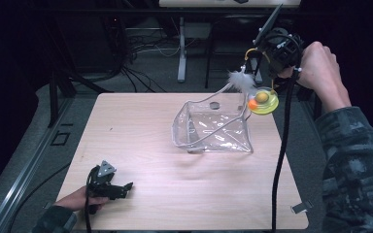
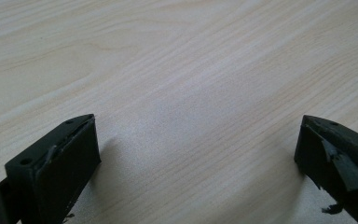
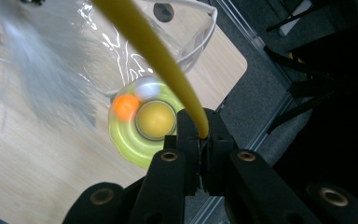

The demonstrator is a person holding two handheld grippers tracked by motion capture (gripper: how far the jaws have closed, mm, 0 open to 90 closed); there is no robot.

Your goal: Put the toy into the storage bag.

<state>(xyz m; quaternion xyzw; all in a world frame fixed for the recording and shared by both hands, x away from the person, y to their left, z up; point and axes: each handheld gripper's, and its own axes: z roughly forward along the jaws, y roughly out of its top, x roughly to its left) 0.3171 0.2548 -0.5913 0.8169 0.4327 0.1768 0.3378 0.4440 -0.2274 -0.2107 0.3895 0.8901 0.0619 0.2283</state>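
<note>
The yellow-green disc toy (image 1: 263,101) hung in the air above the bench's far right corner, its yellow stem (image 3: 158,56) clamped between the shut jaws of the right gripper (image 3: 200,140). A white feather (image 1: 240,80) trailed beside it, over the clear plastic pouch (image 1: 213,127). Near the bench's (image 1: 141,145) front left corner, the left gripper (image 1: 124,187) rested, jaws wide apart and holding nothing.

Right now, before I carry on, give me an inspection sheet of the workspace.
Surface: pale wooden table, bare wood.
Job's things: yellow disc toy with balls, white feather and yellow wand, lifted at the far right corner; clear plastic pouch open beside it.
Clutter: nothing seen.
Grippers: right gripper shut on the wand; left gripper open, low over the near left.
Cables: black cable hangs from the right gripper.
Surroundings: dark floor, table legs, wiring.
</note>
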